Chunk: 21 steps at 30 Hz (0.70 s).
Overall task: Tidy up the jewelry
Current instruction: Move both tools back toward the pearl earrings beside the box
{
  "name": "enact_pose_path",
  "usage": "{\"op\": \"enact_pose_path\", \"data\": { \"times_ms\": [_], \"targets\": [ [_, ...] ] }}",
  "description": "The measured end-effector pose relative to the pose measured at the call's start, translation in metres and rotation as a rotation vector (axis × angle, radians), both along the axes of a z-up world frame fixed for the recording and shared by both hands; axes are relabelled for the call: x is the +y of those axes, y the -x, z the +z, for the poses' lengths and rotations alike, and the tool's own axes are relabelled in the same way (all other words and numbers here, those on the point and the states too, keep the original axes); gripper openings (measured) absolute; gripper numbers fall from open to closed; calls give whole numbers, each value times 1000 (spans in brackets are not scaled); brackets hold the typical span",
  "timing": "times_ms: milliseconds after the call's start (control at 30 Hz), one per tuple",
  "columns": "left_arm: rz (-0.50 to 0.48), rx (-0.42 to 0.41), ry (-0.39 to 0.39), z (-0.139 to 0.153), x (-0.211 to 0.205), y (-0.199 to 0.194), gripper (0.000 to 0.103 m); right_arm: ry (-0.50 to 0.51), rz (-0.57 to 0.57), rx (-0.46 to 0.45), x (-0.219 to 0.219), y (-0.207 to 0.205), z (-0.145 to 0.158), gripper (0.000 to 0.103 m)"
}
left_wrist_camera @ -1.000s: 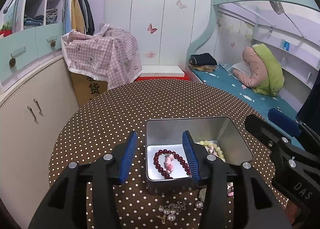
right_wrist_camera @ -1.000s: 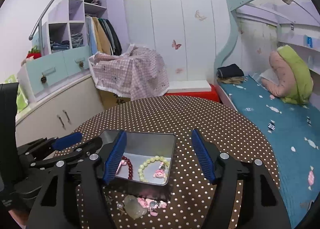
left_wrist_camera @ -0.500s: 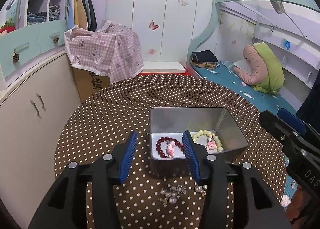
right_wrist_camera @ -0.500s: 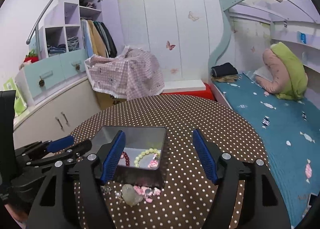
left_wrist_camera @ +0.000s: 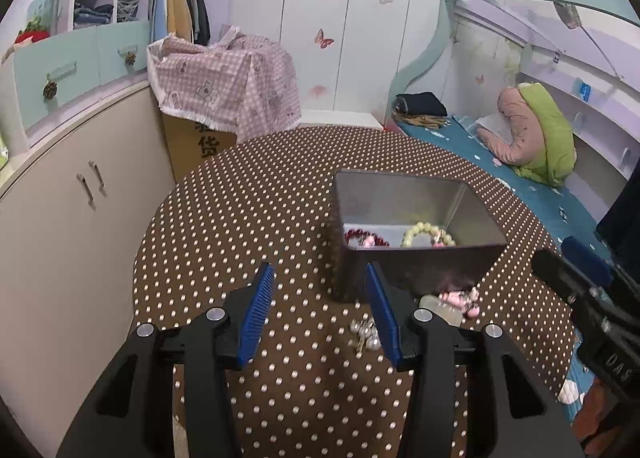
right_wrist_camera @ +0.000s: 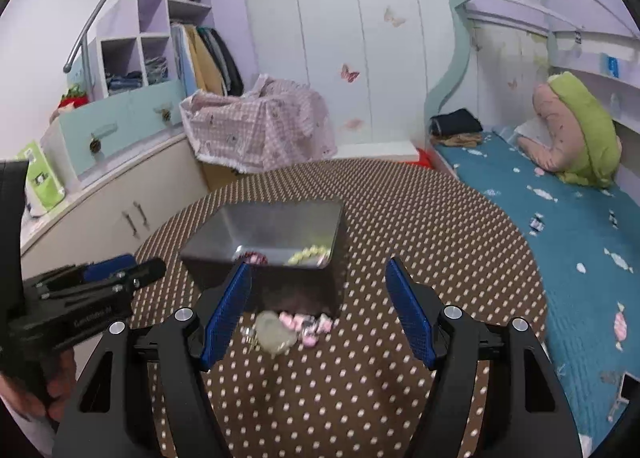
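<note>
Jewelry is what I'm sorting, and from the left wrist view the tin [left_wrist_camera: 416, 270] sits on the dotted counter [left_wrist_camera: 256, 210] ahead and to the right of my left hand-held gripper [left_wrist_camera: 318, 312]. Inside it lie a red bracelet [left_wrist_camera: 362, 237] and a pale bead bracelet [left_wrist_camera: 426, 232]. The pearl cluster [left_wrist_camera: 366, 334] lies loose on the counter just beside the right finger, nearer this gripper than the other, so I judge the left one should take it. Its jaws are spread wide with nothing between them.

From the right wrist view, the tin [right_wrist_camera: 276, 258] stands ahead and slightly left of my right hand-held gripper [right_wrist_camera: 320, 306]. A translucent stone [right_wrist_camera: 274, 336] and pink charms [right_wrist_camera: 306, 326] lie against the tin's near wall, between the fingers but closer to the left one. These jaws are also spread and empty, touching nothing.
</note>
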<state>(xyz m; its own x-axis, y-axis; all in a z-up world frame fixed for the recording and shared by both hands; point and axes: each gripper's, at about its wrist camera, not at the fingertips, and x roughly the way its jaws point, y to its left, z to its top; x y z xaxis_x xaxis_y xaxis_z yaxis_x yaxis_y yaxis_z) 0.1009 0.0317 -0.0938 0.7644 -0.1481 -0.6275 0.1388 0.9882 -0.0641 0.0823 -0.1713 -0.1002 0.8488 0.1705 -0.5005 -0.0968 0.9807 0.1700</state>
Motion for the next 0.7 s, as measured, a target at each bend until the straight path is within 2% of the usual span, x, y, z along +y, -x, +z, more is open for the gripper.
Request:
{"op": "enact_pose_path", "data": {
  "times_ms": [367,567,700],
  "targets": [
    [-12,83,13,-26,5,2,45,-5,0,110,-3,-5,-37,68],
    [-42,152,38,-40,-3,-6,46,-21,-17,133,-11,-9,-46,68],
    [-69,169,31,-45,-13,-10,46,-14,-32,143,-14,-11,-50,68]
  ]
}}
